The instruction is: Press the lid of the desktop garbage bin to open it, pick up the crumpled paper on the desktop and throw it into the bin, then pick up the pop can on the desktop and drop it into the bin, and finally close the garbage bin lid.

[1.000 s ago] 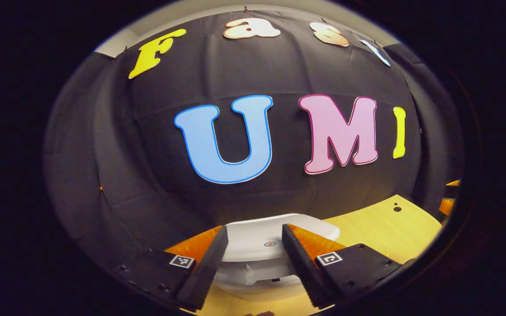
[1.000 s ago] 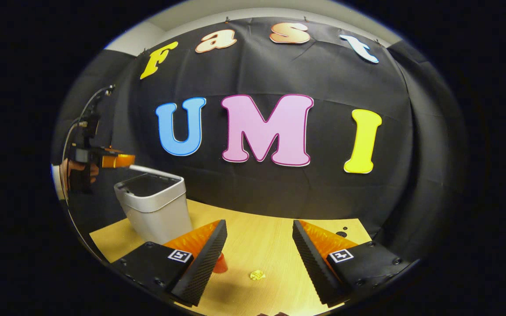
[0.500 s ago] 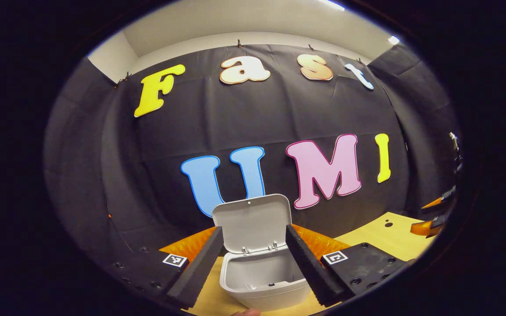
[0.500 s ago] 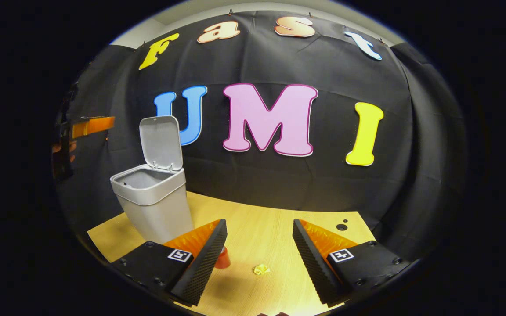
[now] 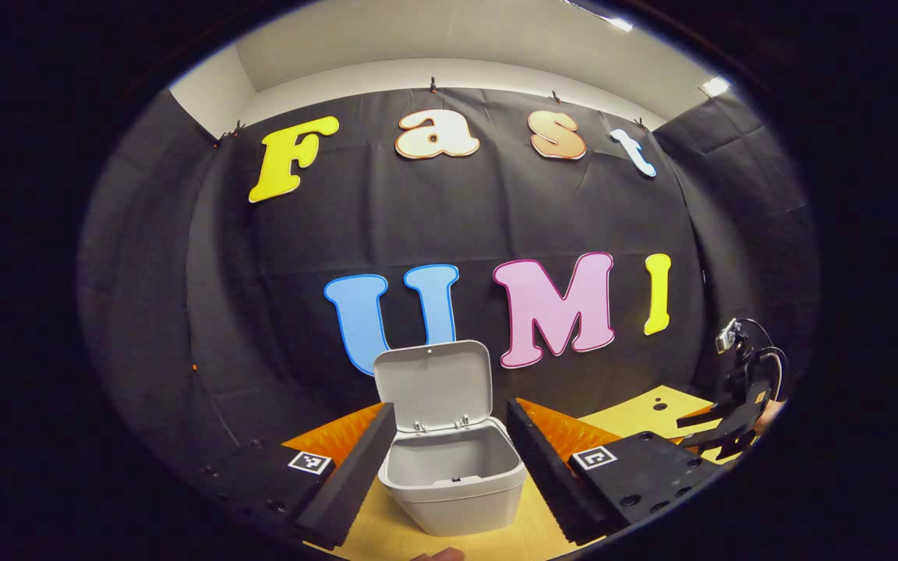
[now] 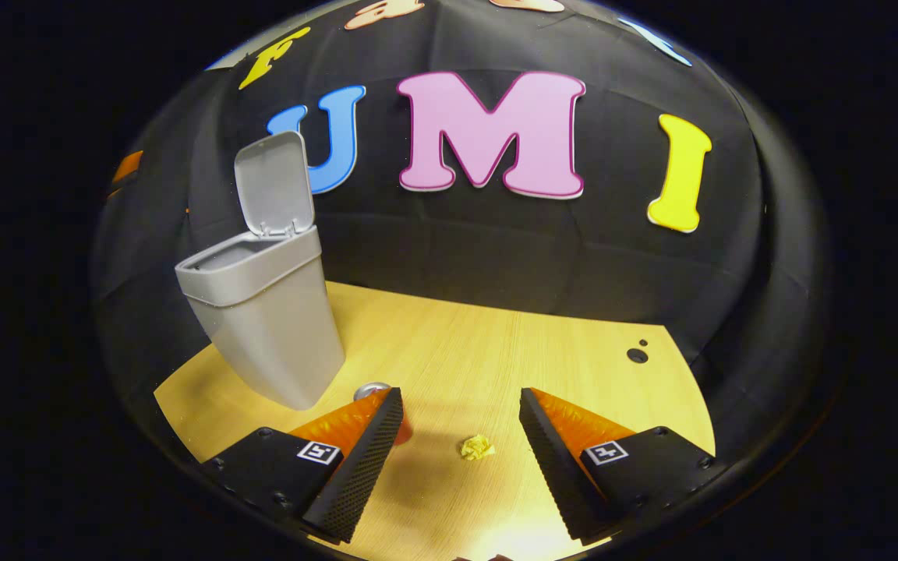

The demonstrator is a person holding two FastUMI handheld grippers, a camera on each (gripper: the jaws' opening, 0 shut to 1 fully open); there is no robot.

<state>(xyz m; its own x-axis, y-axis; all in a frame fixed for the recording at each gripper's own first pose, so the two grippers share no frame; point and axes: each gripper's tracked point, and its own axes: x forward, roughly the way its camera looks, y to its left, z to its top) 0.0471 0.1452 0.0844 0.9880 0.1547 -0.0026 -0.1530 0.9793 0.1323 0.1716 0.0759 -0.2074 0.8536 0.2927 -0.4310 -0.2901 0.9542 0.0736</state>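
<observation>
On the desktop (image 6: 496, 343) the garbage bin (image 6: 262, 319) now stands open, its lid (image 6: 273, 187) tipped upright on the rear hinge; a second ago the lid was flat and shut with the left gripper right over it, so the press step looks done. Left gripper (image 5: 449, 460) has since pulled back and up: in the left gripper view the bin (image 5: 453, 483) sits below and between its fingers, not touching them, lid (image 5: 433, 386) up, inside bare as far as I can see. Jaws wide, holding nothing.

Right gripper (image 6: 461, 444) has dipped toward the desk compared with half a second ago; the view tilts down and more tabletop shows. Jaws wide, empty. Crumpled paper (image 6: 477, 446) lies on the wood between its fingers, a little ahead, apart from both. Pop can (image 6: 375, 392) stands upright near the bin's base, partly hidden by the right gripper's left finger. Right gripper also shows far off in the left gripper view (image 5: 718, 436), small and dark.

Judgement: stage one complete, paper pick is next; right gripper is lined up and needs to drop and close. Risk: small light wad could skid, and the can is near enough to get clipped.
</observation>
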